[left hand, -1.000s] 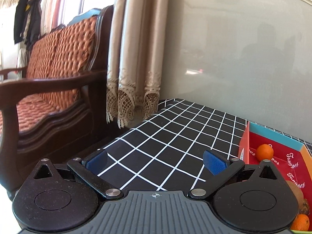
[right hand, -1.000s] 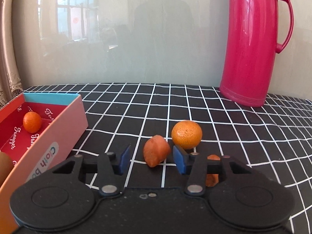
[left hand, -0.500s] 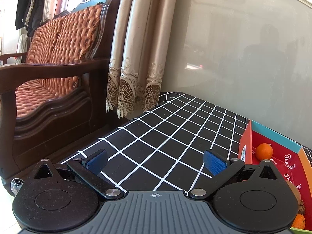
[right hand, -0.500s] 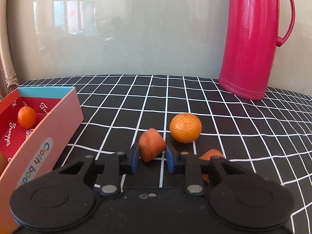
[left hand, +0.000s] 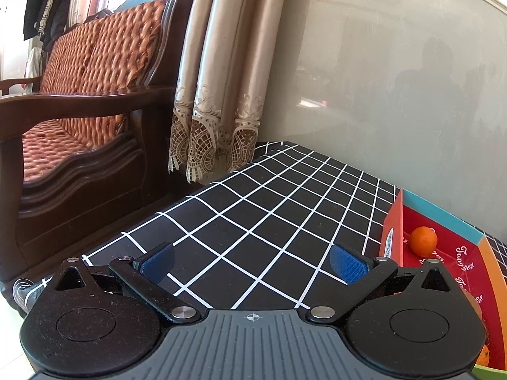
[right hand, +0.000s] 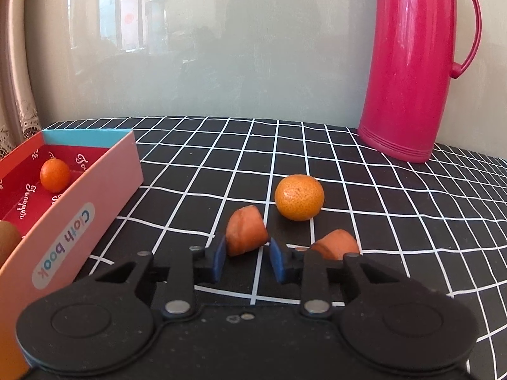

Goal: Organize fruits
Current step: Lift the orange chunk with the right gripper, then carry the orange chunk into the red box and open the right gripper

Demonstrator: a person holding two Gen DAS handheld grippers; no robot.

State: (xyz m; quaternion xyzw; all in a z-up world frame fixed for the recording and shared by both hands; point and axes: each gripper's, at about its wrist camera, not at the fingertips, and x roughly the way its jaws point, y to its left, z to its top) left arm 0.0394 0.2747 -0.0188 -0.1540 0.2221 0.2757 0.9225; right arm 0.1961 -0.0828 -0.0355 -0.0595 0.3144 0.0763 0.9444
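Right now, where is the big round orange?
In the right wrist view, the orange sits on the checked cloth, just beyond two reddish fruit pieces, before the pink jug.

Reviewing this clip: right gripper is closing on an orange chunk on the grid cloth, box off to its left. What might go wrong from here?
1. The right gripper pinches only the near end of the tapered orange chunk, so it may squirt out forward.
2. Pushed forward, it could bump the tangerine just behind and set it rolling.
3. On the way left, the chunk might clip the pink wall of the box unless lifted enough.
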